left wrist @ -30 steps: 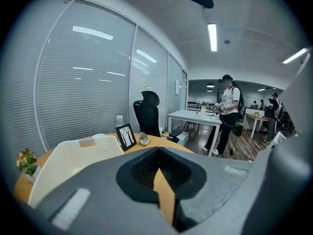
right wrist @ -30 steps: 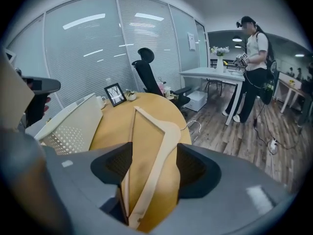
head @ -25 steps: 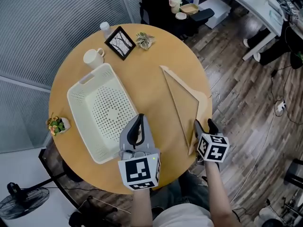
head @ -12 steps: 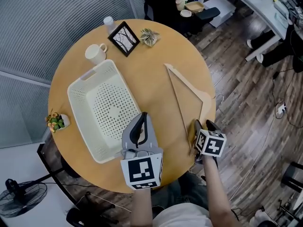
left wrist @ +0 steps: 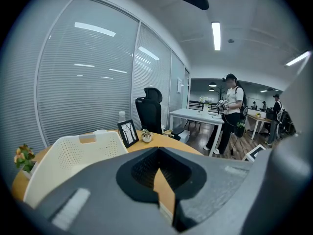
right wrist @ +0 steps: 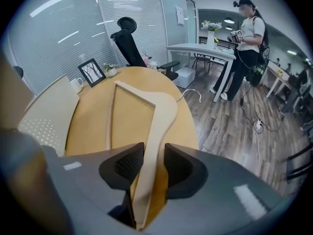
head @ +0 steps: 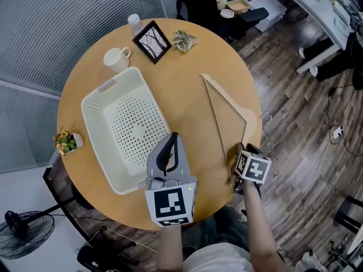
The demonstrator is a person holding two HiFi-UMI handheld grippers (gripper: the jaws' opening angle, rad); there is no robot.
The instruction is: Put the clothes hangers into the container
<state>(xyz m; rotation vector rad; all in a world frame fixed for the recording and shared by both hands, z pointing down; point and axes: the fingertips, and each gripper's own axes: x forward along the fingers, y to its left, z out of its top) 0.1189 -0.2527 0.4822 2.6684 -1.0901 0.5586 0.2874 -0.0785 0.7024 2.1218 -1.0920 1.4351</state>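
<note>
Right gripper (right wrist: 154, 148): points steeply down at the near edge of the worktop (head: 181, 112). Its jaws have just been closing and stand narrow around one arm of the hanger. A thin gap shows at one pad, so they do not clamp it yet.
Left gripper (head: 171, 137): the jaws are closed tip to tip, with nothing between them.
Wooden clothes hanger (head: 227, 97): lies flat on the worktop. The end of its near arm is between the right jaws, and the rest runs away ahead of them, with the metal hook over the worktop's edge.
White perforated basket (head: 133, 126): empty, well to the left of the right jaws. Its near right rim is just beside the left jaws.
Picture frame (head: 152, 41) and mug (head: 116, 59): far ahead of the left jaws, beyond the basket.
</note>
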